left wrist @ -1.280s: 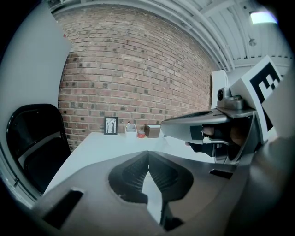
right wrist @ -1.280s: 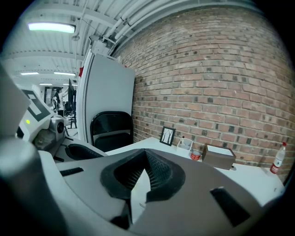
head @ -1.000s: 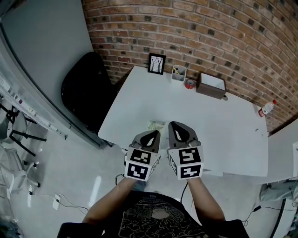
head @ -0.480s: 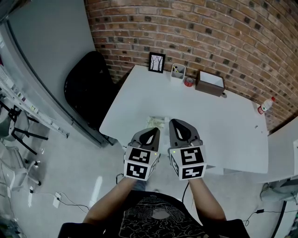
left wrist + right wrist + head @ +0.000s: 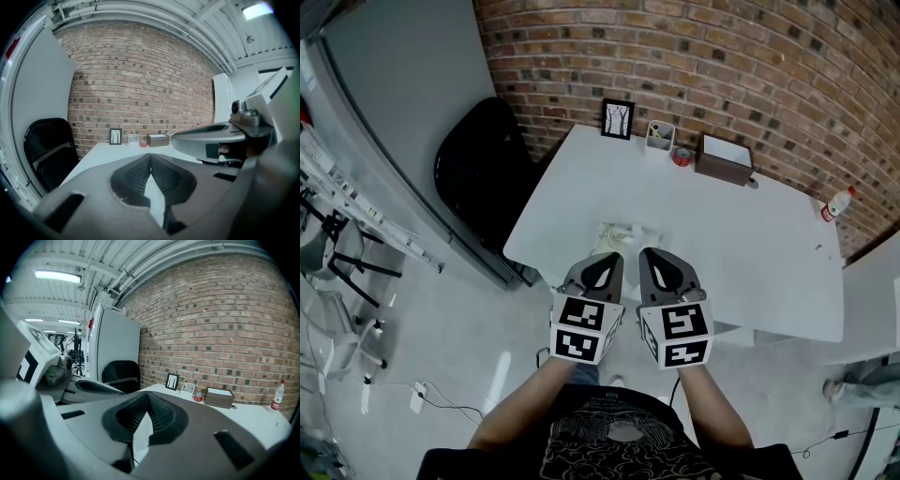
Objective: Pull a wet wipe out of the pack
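The wet wipe pack (image 5: 620,236), pale with a crumpled white top, lies on the white table (image 5: 750,244) near its front edge. Both grippers hang side by side just short of it, above the table's edge. My left gripper (image 5: 603,257) is shut and holds nothing; in the left gripper view its jaws (image 5: 150,158) meet at the tips. My right gripper (image 5: 652,251) is likewise shut and bare, with the jaws (image 5: 147,395) closed in the right gripper view. The pack is hidden behind the jaws in both gripper views.
Along the brick wall stand a framed picture (image 5: 617,119), a white pen holder (image 5: 659,137), a red tape roll (image 5: 682,156) and a brown box (image 5: 725,159). A bottle (image 5: 834,203) stands at the far right. A black chair (image 5: 483,173) is left of the table.
The view has shifted forward, so more of the pack shows ahead of the grippers. Both grippers have stayed shut and side by side.
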`<action>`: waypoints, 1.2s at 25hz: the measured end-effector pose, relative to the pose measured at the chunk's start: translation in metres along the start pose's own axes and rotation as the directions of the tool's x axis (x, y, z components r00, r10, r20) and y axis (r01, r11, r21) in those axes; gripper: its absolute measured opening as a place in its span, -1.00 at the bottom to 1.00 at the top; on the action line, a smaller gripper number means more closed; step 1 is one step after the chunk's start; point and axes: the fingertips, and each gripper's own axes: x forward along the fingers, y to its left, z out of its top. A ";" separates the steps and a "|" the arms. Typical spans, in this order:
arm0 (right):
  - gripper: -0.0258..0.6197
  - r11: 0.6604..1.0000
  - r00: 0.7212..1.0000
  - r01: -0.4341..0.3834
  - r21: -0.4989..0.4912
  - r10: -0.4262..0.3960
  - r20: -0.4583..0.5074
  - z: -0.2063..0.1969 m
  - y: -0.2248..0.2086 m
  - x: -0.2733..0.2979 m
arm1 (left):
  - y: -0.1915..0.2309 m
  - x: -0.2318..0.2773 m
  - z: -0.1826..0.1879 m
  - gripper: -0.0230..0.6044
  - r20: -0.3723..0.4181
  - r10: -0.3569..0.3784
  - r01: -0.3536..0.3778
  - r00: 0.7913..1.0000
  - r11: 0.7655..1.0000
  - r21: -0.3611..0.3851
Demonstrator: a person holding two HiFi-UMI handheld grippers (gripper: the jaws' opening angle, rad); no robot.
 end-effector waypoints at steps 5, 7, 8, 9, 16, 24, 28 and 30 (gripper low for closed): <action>-0.87 1.000 1.000 -0.007 0.013 0.007 -0.005 -0.010 0.003 -0.011 | -0.011 -0.005 -0.004 -0.89 -0.001 0.004 -0.004 1.000 1.000 0.001; -0.87 1.000 1.000 -0.010 0.019 0.010 -0.006 -0.013 0.004 -0.015 | -0.015 -0.008 -0.005 -0.89 0.003 0.009 -0.009 1.000 1.000 0.002; -0.87 1.000 1.000 -0.012 0.023 0.013 -0.007 -0.014 0.005 -0.016 | -0.016 -0.009 -0.005 -0.89 0.005 0.012 -0.012 1.000 1.000 0.002; -0.87 1.000 1.000 -0.014 0.027 0.015 -0.009 -0.016 0.006 -0.018 | -0.018 -0.011 -0.006 -0.89 0.007 0.016 -0.016 1.000 1.000 0.002; -0.87 0.999 0.999 -0.021 0.045 0.022 -0.023 -0.027 0.011 -0.027 | -0.027 -0.015 -0.012 -0.89 0.000 0.017 -0.017 1.000 1.000 0.005; -0.87 0.999 0.999 -0.018 0.049 0.020 -0.029 -0.033 0.011 -0.033 | -0.034 -0.015 -0.014 -0.89 -0.002 0.010 -0.010 1.000 1.000 0.007; -0.87 0.999 0.999 -0.014 0.049 0.016 -0.030 -0.034 0.010 -0.034 | -0.036 -0.016 -0.016 -0.89 -0.006 0.008 -0.008 1.000 1.000 0.007; -0.87 0.999 0.999 -0.015 0.049 0.016 -0.031 -0.034 0.009 -0.034 | -0.036 -0.015 -0.016 -0.89 -0.005 0.011 -0.011 1.000 1.000 0.005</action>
